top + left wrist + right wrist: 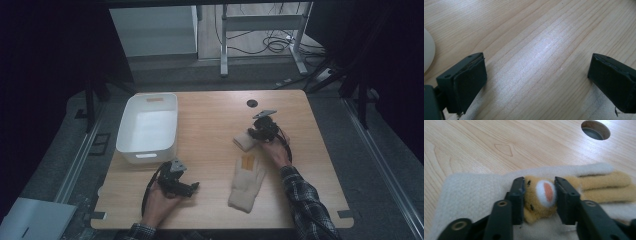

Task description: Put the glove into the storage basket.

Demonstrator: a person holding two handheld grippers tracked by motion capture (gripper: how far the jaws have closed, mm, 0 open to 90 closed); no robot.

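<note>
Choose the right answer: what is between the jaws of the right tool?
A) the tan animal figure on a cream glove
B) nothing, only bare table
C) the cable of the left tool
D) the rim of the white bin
A: in the right gripper view the right tool has its jaws pressed on both sides of the tan animal figure sewn on the cream glove.

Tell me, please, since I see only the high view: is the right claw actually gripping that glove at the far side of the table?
Observer: Yes. The right claw is closed on a small tan animal face sewn onto the cream glove.
Operator: Thank you. Is the left claw holding anything?
Observer: No. The left claw is open, with bare wooden table between its jaws.
Operator: Does that glove's decoration have more parts?
Observer: Yes, tan plush strips extend sideways from the face.
</note>
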